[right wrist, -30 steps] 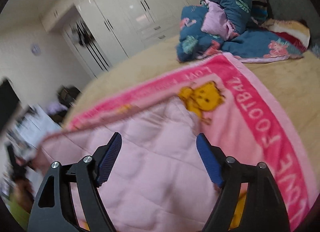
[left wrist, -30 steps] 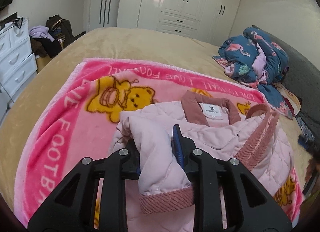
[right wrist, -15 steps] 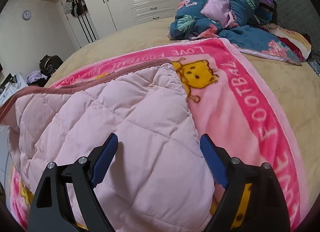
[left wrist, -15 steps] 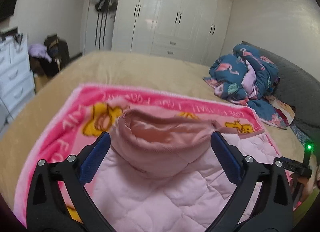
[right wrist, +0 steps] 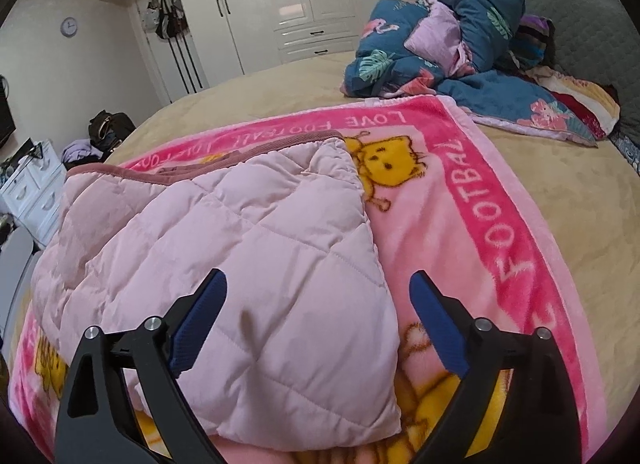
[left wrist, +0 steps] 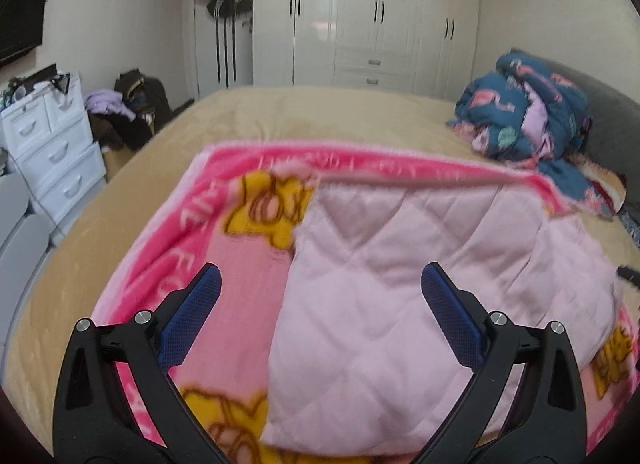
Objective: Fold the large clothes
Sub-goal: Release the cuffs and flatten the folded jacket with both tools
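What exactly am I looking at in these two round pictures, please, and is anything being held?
Each picture comes from a fisheye camera on a hand-held gripper a person carries. The black prongs with blue pads are its fingers: the left hand-held gripper in one view, the right hand-held gripper in the other. A folded pink quilted jacket lies on a pink bear blanket spread over a tan bed. Both stand open, holding nothing; the right one's jaws have just been opening.

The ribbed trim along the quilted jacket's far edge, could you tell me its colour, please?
Dusty rose, darker than the pale pink jacket; the trim shows best from the right wrist.
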